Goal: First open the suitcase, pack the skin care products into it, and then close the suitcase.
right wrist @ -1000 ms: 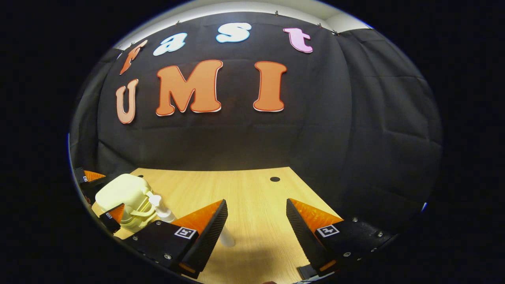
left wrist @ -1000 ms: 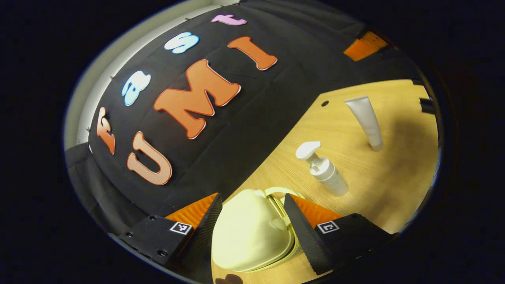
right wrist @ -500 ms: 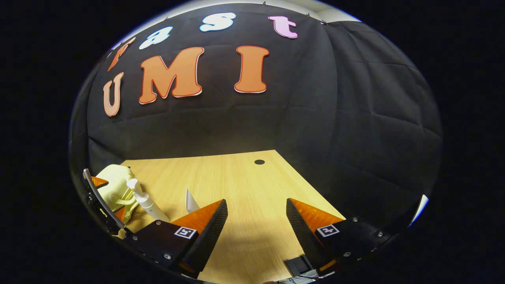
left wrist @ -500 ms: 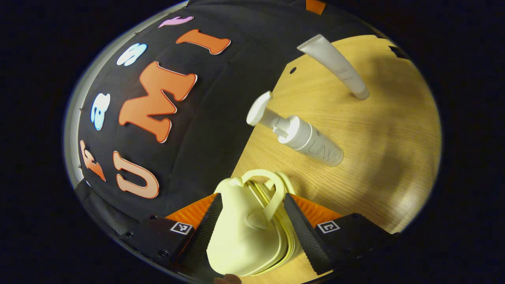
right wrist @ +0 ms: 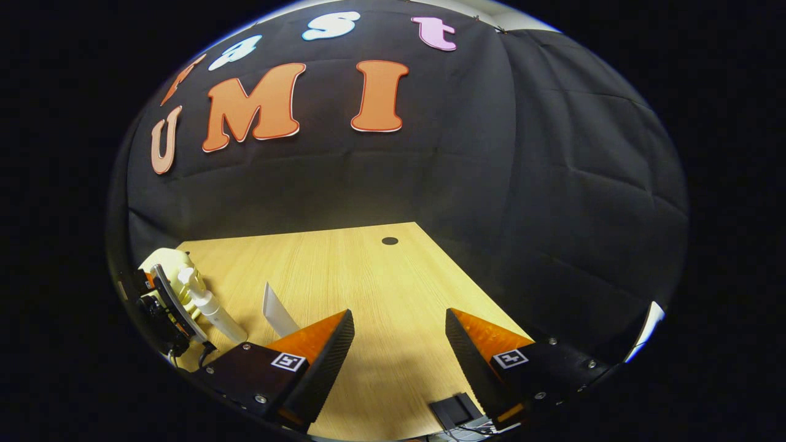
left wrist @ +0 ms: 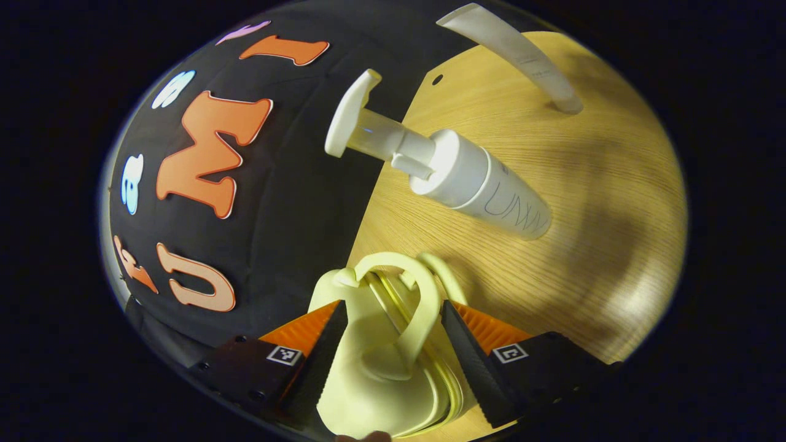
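**Left gripper around the closed suitcase, right gripper spread over bare table**

In the left gripper view, the left gripper has its two orange-and-black fingers on either side of the small pale yellow suitcase, close against its shell; whether both fingers press on it cannot be told. The suitcase is closed, its zip seam running between the two halves, and its looped handle stands up just past the fingertips.

Taking the suitcase as the landmark: the white pump bottle stands on the wooden table just beyond the suitcase handle, leaning across this tilted view with its pump head toward the black cloth wall. The white tube stands farther out than the bottle, well apart from the suitcase, near the table's far edge. A small dark hole in the table top lies beyond the bottle, near the wall.

In the right gripper view, the right gripper has its fingers spread wide with nothing between them but table surface. It hovers well away from the suitcase, which sits at the far left of this view with the pump bottle just in front of it and the tube nearer the right gripper's left finger.
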### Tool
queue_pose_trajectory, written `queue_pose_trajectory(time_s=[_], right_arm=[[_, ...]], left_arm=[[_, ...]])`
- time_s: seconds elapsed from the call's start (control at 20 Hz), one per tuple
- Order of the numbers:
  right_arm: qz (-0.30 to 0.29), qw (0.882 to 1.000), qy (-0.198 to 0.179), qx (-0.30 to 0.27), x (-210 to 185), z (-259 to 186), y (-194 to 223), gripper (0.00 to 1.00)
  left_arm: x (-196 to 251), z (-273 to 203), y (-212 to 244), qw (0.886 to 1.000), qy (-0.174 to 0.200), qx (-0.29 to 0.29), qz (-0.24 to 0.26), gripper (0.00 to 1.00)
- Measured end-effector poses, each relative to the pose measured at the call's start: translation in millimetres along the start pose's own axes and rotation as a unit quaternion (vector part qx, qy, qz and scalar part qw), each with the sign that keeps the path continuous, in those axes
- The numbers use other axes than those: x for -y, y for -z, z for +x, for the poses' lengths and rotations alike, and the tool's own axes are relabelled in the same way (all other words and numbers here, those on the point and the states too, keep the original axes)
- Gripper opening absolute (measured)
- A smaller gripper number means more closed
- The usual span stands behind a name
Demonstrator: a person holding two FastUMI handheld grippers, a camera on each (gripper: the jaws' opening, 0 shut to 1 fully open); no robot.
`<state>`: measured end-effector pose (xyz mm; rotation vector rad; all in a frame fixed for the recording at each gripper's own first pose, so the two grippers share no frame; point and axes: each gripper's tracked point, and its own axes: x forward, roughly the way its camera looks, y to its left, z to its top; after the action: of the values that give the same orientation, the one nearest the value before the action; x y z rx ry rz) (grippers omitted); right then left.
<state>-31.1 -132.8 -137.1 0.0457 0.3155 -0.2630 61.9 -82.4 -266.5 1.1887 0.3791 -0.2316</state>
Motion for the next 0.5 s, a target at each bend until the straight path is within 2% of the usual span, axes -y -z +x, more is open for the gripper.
queue_pose_trajectory(time_s=[0.05,0.1,0.15,0.3,0.4,0.5], right_arm=[[-0.001,1.000,-0.001,0.003,-2,-1,-3,0.95],[-0.004,1.000,-0.002,0.005,-4,-1,-5,0.95],[-0.006,1.000,-0.003,0.006,-6,-3,-6,0.95],[-0.009,1.000,-0.007,0.018,-15,-6,-16,0.95],[-0.009,1.000,-0.011,0.026,-24,-7,-25,0.95],[-0.007,0.999,-0.021,0.036,-39,-6,-35,0.95]], left_arm=[[6,6,0,1.000,0.005,-0.008,0.002,0.80],[8,9,2,1.000,0.003,-0.016,0.007,0.67],[8,9,4,1.000,0.003,-0.023,0.012,0.41],[9,9,-5,0.999,0.026,-0.012,0.031,0.16],[-1,-2,-7,0.999,0.028,-0.006,0.018,0.06],[-11,-5,-6,0.998,0.052,-0.006,-0.039,0.06]])
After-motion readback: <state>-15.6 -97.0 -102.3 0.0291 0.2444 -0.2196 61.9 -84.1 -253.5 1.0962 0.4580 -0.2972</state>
